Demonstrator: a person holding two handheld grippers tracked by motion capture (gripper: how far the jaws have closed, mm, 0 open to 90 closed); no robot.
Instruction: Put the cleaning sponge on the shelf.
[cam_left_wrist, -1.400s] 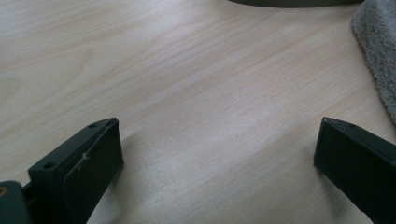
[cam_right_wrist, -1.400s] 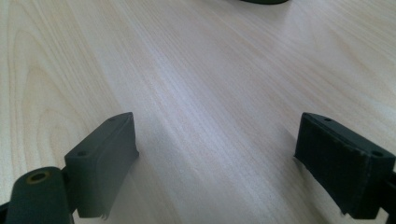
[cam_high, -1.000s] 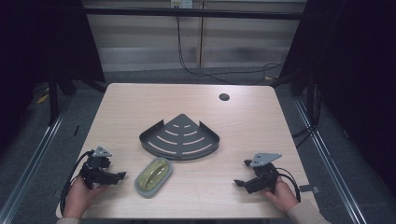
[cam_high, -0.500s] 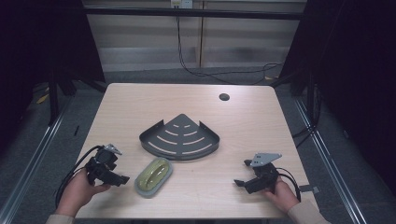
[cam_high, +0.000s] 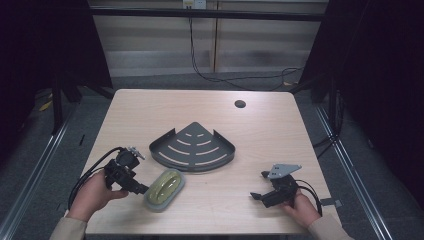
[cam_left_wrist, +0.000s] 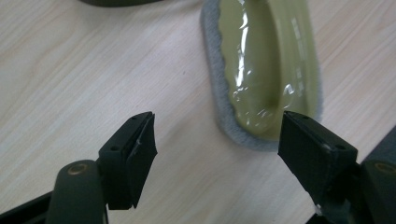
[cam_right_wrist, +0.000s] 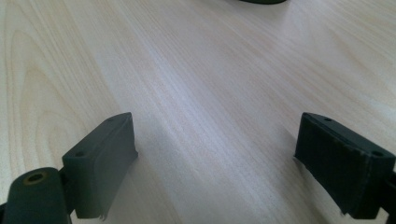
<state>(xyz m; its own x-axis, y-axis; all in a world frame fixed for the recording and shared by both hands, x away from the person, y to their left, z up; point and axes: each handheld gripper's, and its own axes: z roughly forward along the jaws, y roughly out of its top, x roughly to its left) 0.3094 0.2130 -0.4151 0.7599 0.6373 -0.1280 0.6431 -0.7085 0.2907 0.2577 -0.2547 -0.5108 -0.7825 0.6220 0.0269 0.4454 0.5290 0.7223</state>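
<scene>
High view: your left gripper (cam_high: 141, 189) hangs just beside the near-left end of the olive-green oval scrubbing brush with a grey fuzzy pad rim (cam_high: 165, 188), which lies flat on the light wooden table (cam_high: 270, 135), just in front of the dark grey fan-shaped slotted metal corner shelf (cam_high: 193, 148). That shelf holds nothing; only its slots and low rim are visible. Right gripper (cam_high: 259, 196) rests low on the table near the front right, well apart from both.

Left gripper view: jaws have just been closing and stand at middling width, nothing between them. The brush (cam_left_wrist: 264, 70) sits ahead and to the right, its near end by the right jaw, not centred. Shift so the glossy green hump sits midway between the jaws, come down square, grip across the narrow width, not on the soft rim.

Right gripper view: jaws spread wide over bare wood (cam_right_wrist: 210, 84), empty. Keep it parked.
</scene>
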